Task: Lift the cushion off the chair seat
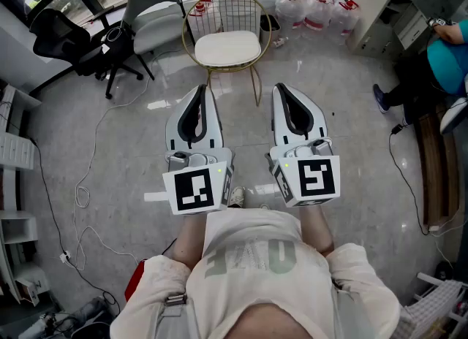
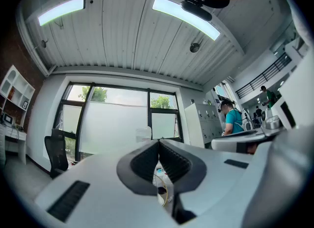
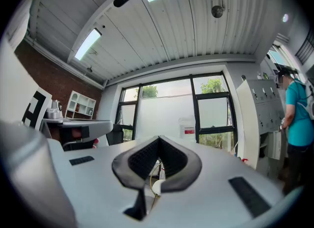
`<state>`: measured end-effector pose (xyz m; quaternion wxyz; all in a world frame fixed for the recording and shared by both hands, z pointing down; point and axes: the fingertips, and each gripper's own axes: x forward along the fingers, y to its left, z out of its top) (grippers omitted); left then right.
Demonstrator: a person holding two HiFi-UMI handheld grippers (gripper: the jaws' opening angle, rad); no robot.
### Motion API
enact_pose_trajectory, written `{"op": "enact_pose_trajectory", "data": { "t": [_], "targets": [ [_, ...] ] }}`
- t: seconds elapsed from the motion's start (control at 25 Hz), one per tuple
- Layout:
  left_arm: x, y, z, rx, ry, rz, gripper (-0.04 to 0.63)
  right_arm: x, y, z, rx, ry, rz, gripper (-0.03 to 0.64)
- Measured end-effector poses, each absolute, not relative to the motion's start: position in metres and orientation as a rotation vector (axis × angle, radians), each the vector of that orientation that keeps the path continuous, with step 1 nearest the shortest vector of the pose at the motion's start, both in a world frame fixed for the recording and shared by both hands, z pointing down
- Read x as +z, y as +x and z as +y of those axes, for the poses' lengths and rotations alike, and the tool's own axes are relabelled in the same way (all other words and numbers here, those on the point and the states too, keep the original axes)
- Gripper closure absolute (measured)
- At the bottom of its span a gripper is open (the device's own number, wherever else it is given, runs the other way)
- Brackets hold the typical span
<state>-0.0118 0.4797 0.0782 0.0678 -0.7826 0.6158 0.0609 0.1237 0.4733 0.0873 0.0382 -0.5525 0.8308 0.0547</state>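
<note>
A white cushion (image 1: 227,47) lies on the seat of a gold wire chair (image 1: 254,80) at the top middle of the head view. My left gripper (image 1: 202,89) is held level in front of my body, well short of the chair, its jaws shut with nothing between them. My right gripper (image 1: 281,88) stands beside it, also shut and empty. In the left gripper view the black pads (image 2: 170,160) meet at the tip (image 2: 158,141). The right gripper view shows its pads (image 3: 172,159) closed at the tip (image 3: 159,137), with a sliver of the chair behind.
A grey chair (image 1: 153,23) and a black office chair (image 1: 69,38) stand left of the gold one. Water bottles (image 1: 316,7) sit behind it. A person in teal (image 1: 446,56) sits at the right. Cables (image 1: 80,191) trail over the floor on the left.
</note>
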Motion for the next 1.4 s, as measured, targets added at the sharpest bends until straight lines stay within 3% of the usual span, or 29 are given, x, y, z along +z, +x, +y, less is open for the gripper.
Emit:
{"op": "enact_pose_trajectory", "data": {
  "t": [1.4],
  "targets": [
    [0.089,-0.102,0.403,0.324,-2.425,1.839,0.583,0.093,0.056,0.423,0.208,-1.771,2.504,0.599]
  ]
}}
